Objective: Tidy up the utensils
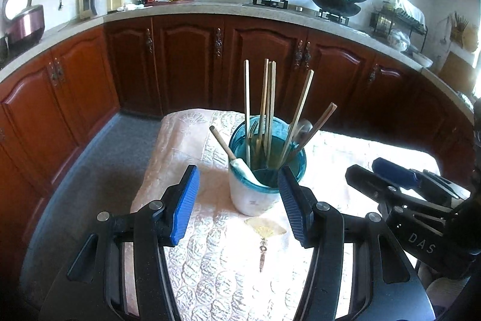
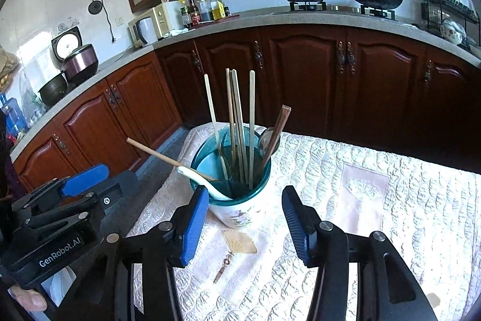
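1. On the quilted desk [image 1: 210, 260] the utensil holder [image 1: 255, 194] stands just ahead of your left hand-held gripper [image 1: 239, 203], already loaded with chopsticks [image 1: 266, 98], spoons and a spatula [image 1: 228, 151].
2. Looks like wrap-up (nothing loose that I can spot), so next is probably backing off.
3. Both grippers tilt downward; the left one and the right hand-held gripper [image 2: 245, 226] are released, holding nothing.

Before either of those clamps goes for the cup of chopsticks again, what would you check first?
1. Left hand-held gripper empty, jaws apart: ok.
2. Right hand-held gripper empty, jaws apart: ok.
3. Utensil cup upright on the quilted cloth: ok.
4. Chopsticks, fork and metal spoon inside the cup: ok.
5. Spatula seated: not ok, it leans out over the rim.
6. Any utensil lying loose on the cloth: none visible, ok.
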Tool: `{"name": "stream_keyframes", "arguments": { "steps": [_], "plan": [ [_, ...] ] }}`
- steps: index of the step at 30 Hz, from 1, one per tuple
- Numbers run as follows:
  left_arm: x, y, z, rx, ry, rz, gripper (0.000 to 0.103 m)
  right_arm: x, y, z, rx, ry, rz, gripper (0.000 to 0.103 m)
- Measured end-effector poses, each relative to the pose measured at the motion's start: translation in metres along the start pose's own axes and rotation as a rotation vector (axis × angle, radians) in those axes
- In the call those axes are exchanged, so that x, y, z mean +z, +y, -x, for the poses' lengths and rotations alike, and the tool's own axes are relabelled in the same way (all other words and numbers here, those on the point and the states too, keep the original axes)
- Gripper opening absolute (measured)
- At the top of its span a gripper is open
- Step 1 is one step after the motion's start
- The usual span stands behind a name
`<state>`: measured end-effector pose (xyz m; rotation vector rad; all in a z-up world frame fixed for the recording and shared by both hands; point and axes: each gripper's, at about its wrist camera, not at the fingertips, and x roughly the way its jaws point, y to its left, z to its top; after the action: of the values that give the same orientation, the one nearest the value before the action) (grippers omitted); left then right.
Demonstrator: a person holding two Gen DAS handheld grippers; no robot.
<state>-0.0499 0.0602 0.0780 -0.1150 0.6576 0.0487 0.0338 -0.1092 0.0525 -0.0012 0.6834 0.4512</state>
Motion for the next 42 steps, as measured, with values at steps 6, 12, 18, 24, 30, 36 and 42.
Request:
{"name": "stream_keyframes", "arguments": {
  "steps": [6,12,18,24,30,36,42],
  "plan": [
    [-0.0064,-0.0033,0.0002,0.013,0.002,-0.014,0.054,-0.0020,-0.0038,0.0028,-0.020,-0.017,-0.005,0.054],
    [-0.0076,-0.0056,0.0010,0.022,-0.005,-0.014,0.054,-0.0031,-0.0042,0.0026,-0.031,-0.018,-0.005,0.055],
    [-0.0064,-0.0073,0.0051,0.027,-0.027,-0.012,0.054,-0.0003,-0.0054,0.0032,-0.038,-0.018,-0.004,0.055],
    [-0.0061,-0.0091,0.0075,0.036,-0.037,-0.009,0.054,-0.0002,-0.0048,0.0008,-0.042,-0.010,0.009,0.056],
    [-0.0063,-0.0081,0.0086,0.045,-0.042,-0.004,0.054,0.0008,-0.0030,-0.0006,-0.041,-0.010,0.013,0.056],
    [-0.0062,-0.0073,0.0074,0.051,-0.041,0.000,0.054,0.0017,-0.0028,-0.0029,-0.042,-0.002,0.017,0.056],
    [-0.0063,-0.0085,0.0083,0.058,-0.048,-0.007,0.054,0.0035,-0.0019,-0.0040,-0.043,0.003,0.022,0.056]
  ]
}}
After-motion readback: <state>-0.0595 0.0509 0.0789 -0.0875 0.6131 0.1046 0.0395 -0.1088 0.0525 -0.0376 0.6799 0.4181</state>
